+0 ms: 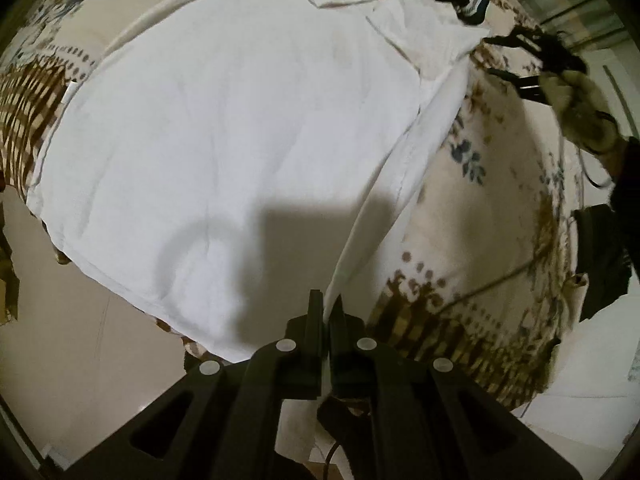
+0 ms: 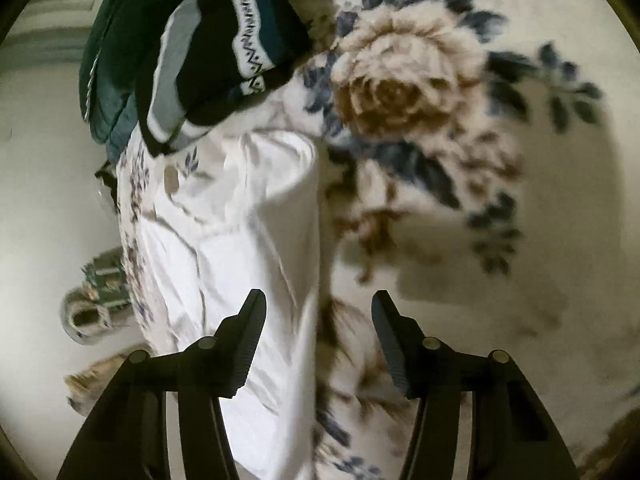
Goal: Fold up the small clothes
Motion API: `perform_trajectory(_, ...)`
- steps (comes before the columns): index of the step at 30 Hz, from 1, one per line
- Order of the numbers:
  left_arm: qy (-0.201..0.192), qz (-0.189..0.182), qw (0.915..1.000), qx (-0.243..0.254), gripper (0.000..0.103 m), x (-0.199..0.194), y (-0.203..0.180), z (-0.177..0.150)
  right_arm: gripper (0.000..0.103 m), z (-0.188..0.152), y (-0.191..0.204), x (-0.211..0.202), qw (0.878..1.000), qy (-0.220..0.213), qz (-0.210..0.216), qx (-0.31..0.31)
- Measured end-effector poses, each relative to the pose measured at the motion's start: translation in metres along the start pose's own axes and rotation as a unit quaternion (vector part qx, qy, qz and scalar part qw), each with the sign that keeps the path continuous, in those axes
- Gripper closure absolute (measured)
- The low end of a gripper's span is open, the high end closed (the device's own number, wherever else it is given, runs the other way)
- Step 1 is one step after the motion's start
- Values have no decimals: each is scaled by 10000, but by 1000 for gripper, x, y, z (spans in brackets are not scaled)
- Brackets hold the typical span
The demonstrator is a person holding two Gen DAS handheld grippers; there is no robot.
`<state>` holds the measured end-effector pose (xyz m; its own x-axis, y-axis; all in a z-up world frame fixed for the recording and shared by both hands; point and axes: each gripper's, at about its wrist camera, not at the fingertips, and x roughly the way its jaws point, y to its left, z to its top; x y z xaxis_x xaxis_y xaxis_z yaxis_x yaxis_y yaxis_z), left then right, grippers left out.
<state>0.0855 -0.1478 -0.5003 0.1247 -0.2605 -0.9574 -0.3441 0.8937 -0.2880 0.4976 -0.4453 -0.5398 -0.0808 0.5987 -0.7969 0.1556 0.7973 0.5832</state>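
Low in the left wrist frame, my left gripper [image 1: 329, 312] has its fingers clamped together on a hem corner of the white shirt [image 1: 224, 140], the cloth pinched between the tips and drawn up from the surface in a taut ridge along the shirt's right edge. Most of the shirt lies spread flat across the middle of that frame on a flowered blanket [image 1: 492, 200], its collar toward the top. At upper right of the same frame my right gripper [image 1: 506, 56] arrives blurred beside the shirt's upper corner, a hand [image 1: 580, 100] behind it.

From the right wrist view, the right gripper [image 2: 318, 332] has its fingers apart, nothing pinched between them yet; the white shirt [image 2: 248, 240] runs up the centre-left with its edge falling between the tips. A dark folded garment [image 2: 224, 48] sits at upper left, touching the shirt's far end.

I judge this the start of a lengthwise fold: one corner secured, the second not yet taken. My next move calls for closing the right fingers on the shirt's edge near the shoulder, then carrying both corners across together, keeping the edge tight so the fold lands straight and clear of the dark garment.
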Motion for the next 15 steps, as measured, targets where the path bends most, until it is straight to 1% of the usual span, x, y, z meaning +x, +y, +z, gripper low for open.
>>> perform_trajectory(2,-37,-45,10000,9,102,-6,1,3,46,11,1,14,9998,94,85,134)
perform_trajectory(3,-47,-56,10000,16,102,-8,2,5,48,16,2,21,9996,178,120,183)
perform_trajectory(4,-51,-65,10000,16,102,-11,4,8,55,18,2,27,9995,181,125,220)
perform_trajectory(5,-57,-115,9999,-2,102,-14,5,10,89,20,5,31,9996,134,115,232)
perform_trajectory(6,-73,-150,9999,-11,102,-19,7,13,99,22,11,33,9997,93,-9,207)
perform_trajectory(7,-96,-169,9998,-15,102,-23,9,16,99,21,17,36,9997,22,-177,178)
perform_trajectory(8,-112,-195,9997,-26,103,-29,11,18,99,19,27,39,9996,-43,-239,118)
perform_trajectory(10,-152,-231,9996,-32,103,-41,16,24,99,15,52,33,9991,-115,-405,-75)
perform_trajectory(12,-237,-278,9993,-86,103,-56,27,29,99,12,72,22,9983,-129,-475,-305)
perform_trajectory(13,-268,-297,9991,-136,103,-63,33,32,99,11,93,16,9971,-142,-568,-496)
perform_trajectory(15,-405,-303,9983,-276,103,-80,51,39,99,10,122,6,9948,-161,-663,-754)
